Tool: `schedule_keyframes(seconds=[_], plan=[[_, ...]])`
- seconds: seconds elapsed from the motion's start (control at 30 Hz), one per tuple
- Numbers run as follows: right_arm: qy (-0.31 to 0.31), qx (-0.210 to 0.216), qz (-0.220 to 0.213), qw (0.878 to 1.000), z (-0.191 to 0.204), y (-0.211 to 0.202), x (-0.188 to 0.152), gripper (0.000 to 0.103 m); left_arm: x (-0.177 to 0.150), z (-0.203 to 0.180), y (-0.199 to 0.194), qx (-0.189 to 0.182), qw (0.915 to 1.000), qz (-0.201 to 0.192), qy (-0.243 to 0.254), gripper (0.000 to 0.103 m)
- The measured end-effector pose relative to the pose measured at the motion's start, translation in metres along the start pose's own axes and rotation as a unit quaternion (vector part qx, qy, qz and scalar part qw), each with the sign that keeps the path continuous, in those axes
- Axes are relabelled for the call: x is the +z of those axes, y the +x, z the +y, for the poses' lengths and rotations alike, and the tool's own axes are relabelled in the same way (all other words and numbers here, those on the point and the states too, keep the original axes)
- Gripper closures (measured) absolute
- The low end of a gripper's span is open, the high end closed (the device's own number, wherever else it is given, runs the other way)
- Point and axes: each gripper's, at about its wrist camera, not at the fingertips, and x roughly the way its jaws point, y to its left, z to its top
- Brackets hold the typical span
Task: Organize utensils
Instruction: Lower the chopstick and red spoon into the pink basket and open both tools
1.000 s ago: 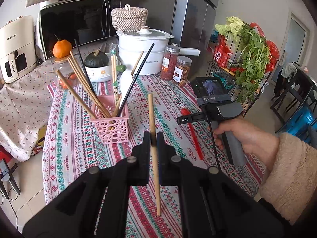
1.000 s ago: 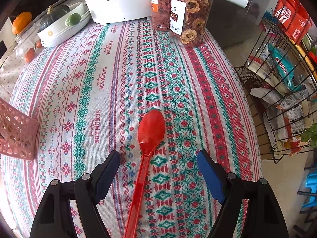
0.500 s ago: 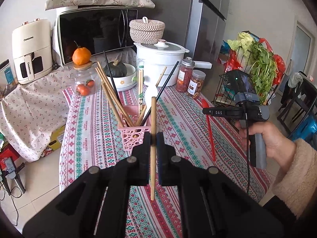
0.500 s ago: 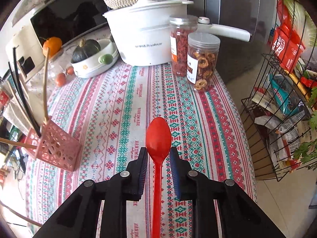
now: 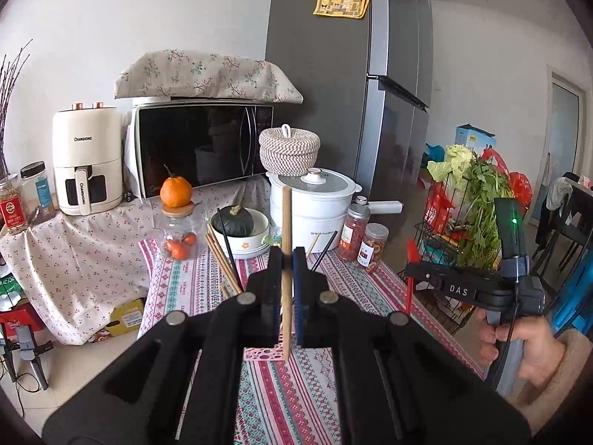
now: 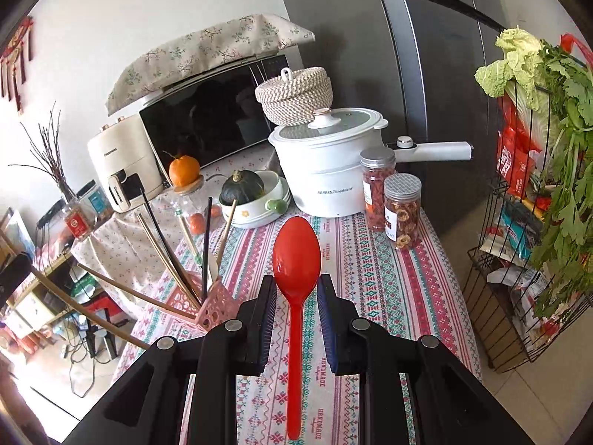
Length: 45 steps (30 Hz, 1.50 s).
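Left gripper (image 5: 287, 259): my jaws clamped, raised, level. Right gripper (image 6: 296, 289): jaws pinched narrow, raised; my right hand (image 5: 519, 341) wraps its handle.

The cream air fryer (image 5: 88, 161) carries "CHANGHONG" twice, once across its upper front and once down its drawer handle. The white electric pot (image 6: 326, 170) reads "Royalstar" after some small characters too fine to make out, and the striped tablecloth (image 6: 374, 278) repeats the word "HANDMADE" along its bands. The right tongs (image 5: 411, 272) show "DAS" in white letters on their black body.
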Motion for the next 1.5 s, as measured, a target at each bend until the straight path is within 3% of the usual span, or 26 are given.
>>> schedule_keyframes(seconds=[0.17,0.33,0.73,0.97,1.03,1.1,1.5], plan=[[-0.01,0.018,-0.014,1.0,0.011,-0.009,0.001,0.08,0.006,-0.001,0.019,0.032,0.9989,-0.031,-0.012,0.097],[-0.015,0.02,-0.01,1.0,0.015,-0.003,0.001,0.08,0.001,0.0,0.051,0.067,0.9972,-0.032,-0.007,0.097],[-0.024,0.029,0.0,0.999,0.021,0.011,0.001,0.08,-0.011,0.002,0.105,0.09,0.9958,0.008,-0.014,0.097],[-0.019,0.032,0.006,0.999,0.022,0.018,0.002,0.08,-0.012,0.016,0.136,0.084,0.9924,0.08,-0.042,0.097],[-0.02,0.033,0.007,0.999,0.023,0.019,0.002,0.08,-0.013,0.02,0.137,0.082,0.9913,0.086,-0.057,0.094],[-0.02,0.034,0.007,0.999,0.024,0.019,0.001,0.08,-0.013,0.024,0.134,0.073,0.991,0.085,-0.073,0.079],[-0.024,0.055,-0.019,0.998,0.05,0.012,0.008,0.08,0.006,0.028,0.065,0.026,0.9927,0.077,-0.09,0.064]])
